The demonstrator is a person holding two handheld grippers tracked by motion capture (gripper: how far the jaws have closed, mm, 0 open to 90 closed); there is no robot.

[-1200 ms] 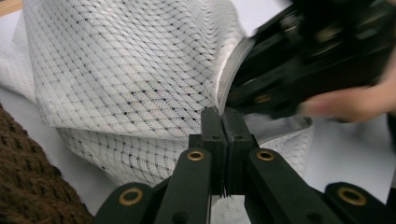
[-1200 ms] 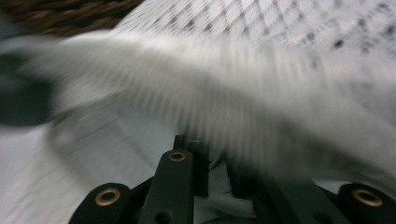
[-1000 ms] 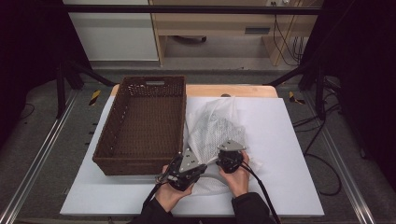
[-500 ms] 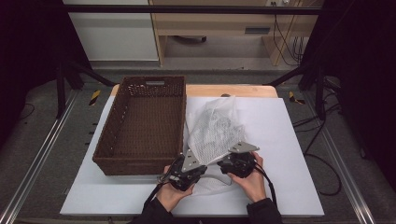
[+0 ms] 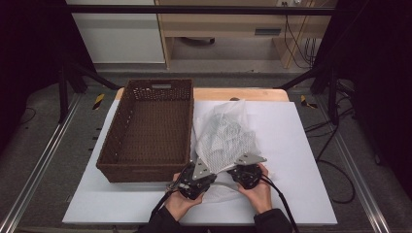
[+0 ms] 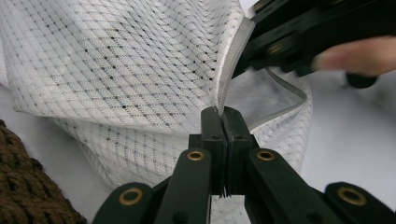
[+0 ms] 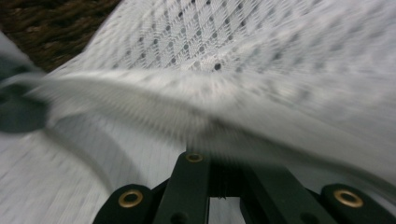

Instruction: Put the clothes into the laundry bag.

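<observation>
Both grippers have slid a little apart since the earlier frame, pulling the bag's edge wider. Low in the middle of the high view, the white mesh bag [image 5: 226,138] lies on the white table [image 5: 301,145], just right of the brown basket [image 5: 145,131]. Left gripper [image 6: 223,122] is clamped on the bag's zipper edge. Right gripper [image 5: 241,167] seems to pinch the edge too, but blur hides it, so I cannot tell. Opening has begun; nothing sits in the basket yet.

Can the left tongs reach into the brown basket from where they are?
Probably yes. The left tongs sit just by the basket's near right corner, and the basket is open on top. But they are shut on the mesh bag, which would come along.
</observation>
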